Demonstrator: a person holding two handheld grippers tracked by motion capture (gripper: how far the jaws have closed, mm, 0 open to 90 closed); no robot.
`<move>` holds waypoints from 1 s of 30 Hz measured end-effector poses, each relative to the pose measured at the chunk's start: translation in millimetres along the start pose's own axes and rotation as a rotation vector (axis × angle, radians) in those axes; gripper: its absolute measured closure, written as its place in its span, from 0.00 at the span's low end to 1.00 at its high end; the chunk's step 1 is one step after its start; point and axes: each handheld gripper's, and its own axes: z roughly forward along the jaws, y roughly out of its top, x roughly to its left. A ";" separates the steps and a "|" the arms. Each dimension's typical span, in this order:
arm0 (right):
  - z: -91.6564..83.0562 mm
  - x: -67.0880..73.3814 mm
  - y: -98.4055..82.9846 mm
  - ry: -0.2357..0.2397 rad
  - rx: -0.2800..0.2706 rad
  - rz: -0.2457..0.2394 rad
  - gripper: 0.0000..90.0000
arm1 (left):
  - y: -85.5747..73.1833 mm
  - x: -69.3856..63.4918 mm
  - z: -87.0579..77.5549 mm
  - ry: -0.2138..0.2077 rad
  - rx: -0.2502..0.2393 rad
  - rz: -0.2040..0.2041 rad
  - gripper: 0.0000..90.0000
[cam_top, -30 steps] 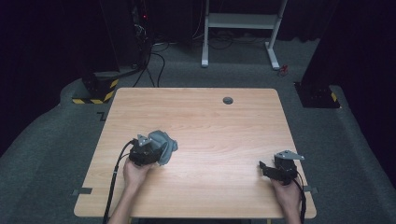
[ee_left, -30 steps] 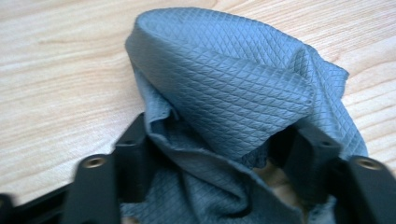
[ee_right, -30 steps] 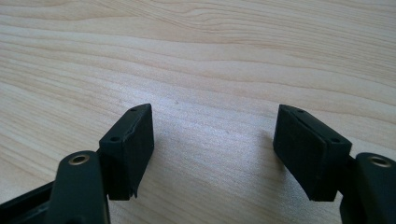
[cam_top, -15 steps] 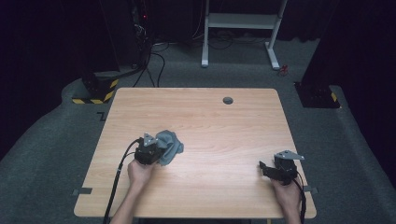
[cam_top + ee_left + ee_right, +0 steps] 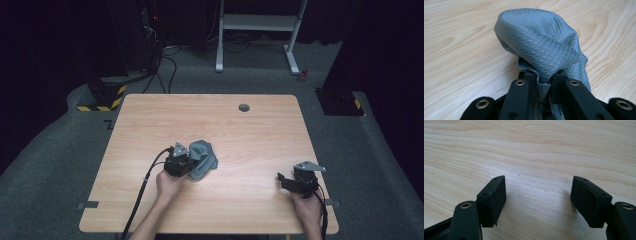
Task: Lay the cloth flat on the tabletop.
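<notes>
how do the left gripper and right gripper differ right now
The left gripper is shut on the grey quilted cloth, its jaws having just been closing; the right gripper stands open with nothing between its jaws. The left gripper sits near the middle of the table; the right gripper waits near its front right corner. Both are black, hand-held and low over the wood.

A lab: bare wooden table (image 5: 150,120), dark curtains, floor cables (image 5: 160,70).
</notes>
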 end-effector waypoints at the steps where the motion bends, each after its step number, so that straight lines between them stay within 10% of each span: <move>1: 0.0 0.0 0.0 0.000 0.000 0.000 0.32 | 2.7 -6.6 5.6 -0.021 -0.001 -0.001 0.89; 17: 0.2 0.2 0.1 0.000 0.001 -0.001 0.32 | 14.3 -54.6 41.8 -0.079 0.018 0.054 0.87; 23: -0.2 0.7 0.1 0.005 -0.003 -0.005 0.38 | 10.5 -53.3 37.8 -0.070 0.037 0.078 0.63; 30: -1.4 7.8 -0.2 0.003 -0.023 -0.016 0.59 | -9.0 -39.0 10.0 -0.023 0.008 0.100 0.63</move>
